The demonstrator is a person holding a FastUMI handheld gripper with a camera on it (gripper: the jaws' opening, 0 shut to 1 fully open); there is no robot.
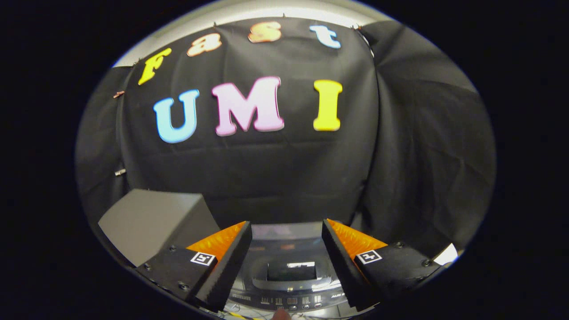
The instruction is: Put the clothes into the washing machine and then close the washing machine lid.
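Parted gripper (286, 242) above shut washing machine lid (286, 266)

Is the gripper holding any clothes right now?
No, the gripper is open with nothing between its fingers; through the gap you see the washing machine lid with its window, and a grey box beside it.

The washing machine (286, 266) stands low before the black cloth wall, lid down. A grey box (153, 220) sits just beside it.
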